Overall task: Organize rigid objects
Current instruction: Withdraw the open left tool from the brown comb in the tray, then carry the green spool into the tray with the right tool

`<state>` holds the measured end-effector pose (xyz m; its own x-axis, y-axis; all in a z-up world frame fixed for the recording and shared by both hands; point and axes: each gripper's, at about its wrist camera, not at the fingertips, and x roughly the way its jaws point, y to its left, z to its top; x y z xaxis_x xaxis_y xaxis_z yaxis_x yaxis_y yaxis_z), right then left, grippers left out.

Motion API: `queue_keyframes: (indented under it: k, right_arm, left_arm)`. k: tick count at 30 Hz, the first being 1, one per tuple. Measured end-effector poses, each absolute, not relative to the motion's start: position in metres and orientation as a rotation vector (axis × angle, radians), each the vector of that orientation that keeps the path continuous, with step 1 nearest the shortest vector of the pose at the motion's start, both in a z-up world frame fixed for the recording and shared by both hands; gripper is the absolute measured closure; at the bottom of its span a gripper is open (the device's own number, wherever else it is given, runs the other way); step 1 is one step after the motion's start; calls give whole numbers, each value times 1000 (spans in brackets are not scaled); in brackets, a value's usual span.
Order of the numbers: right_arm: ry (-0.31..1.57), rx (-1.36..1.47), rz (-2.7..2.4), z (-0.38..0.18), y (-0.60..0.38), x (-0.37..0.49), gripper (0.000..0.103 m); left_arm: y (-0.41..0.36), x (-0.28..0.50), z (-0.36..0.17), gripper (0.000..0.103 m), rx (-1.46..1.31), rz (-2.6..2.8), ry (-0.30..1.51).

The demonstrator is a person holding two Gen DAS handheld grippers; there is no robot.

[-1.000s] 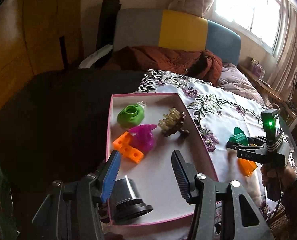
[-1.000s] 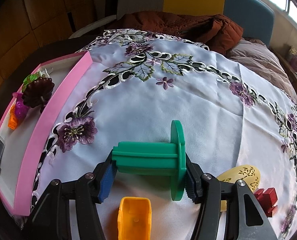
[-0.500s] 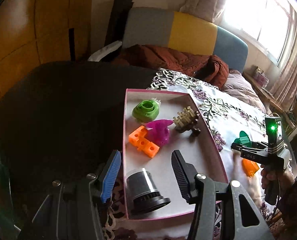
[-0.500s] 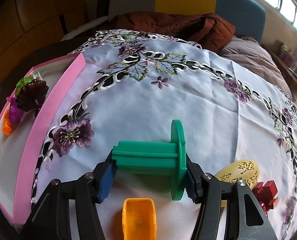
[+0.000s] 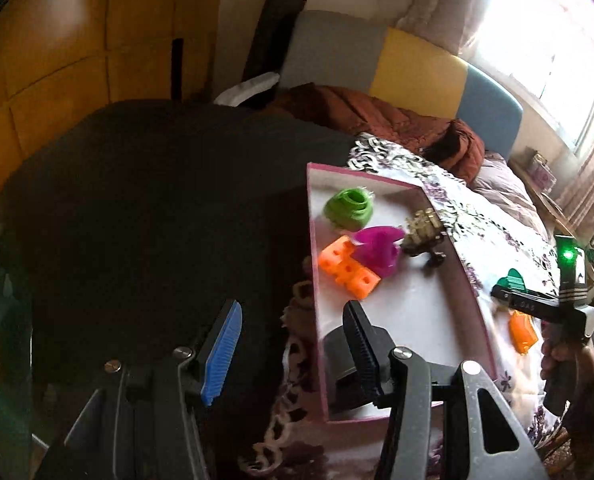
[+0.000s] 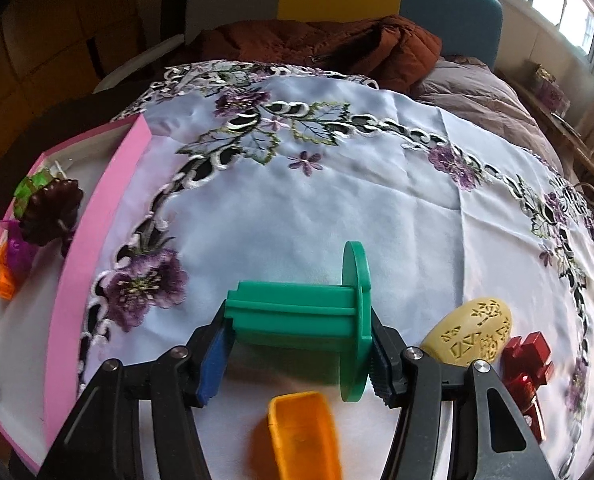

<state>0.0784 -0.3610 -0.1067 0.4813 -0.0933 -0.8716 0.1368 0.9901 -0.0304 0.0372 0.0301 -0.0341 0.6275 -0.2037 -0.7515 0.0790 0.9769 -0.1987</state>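
Gripping green flanged spool (image 6: 297,312) in right claw (image 6: 297,360) | left claw (image 5: 293,344) wide, seemingly empty

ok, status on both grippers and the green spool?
Right gripper shut on green spool, lifted over the cloth. Left gripper open, empty. Pink tray to the spool's left, path clear.

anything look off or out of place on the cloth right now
Nothing spilled or broken. Three pieces remain loose on the cloth outside the pink tray: orange scoop, yellow oval and red part. The right gripper clamps the green spool.
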Motion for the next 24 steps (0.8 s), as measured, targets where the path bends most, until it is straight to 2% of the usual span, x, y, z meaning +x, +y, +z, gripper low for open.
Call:
queue_keyframes:
  k: [13, 24]
  right_arm:
    - [945, 35, 12, -57, -311, 65, 44]
    - [924, 13, 210, -47, -241, 51, 44]
  left_arm:
    - [52, 35, -43, 50, -196, -116, 883]
    - [43, 30, -43, 50, -173, -158, 881]
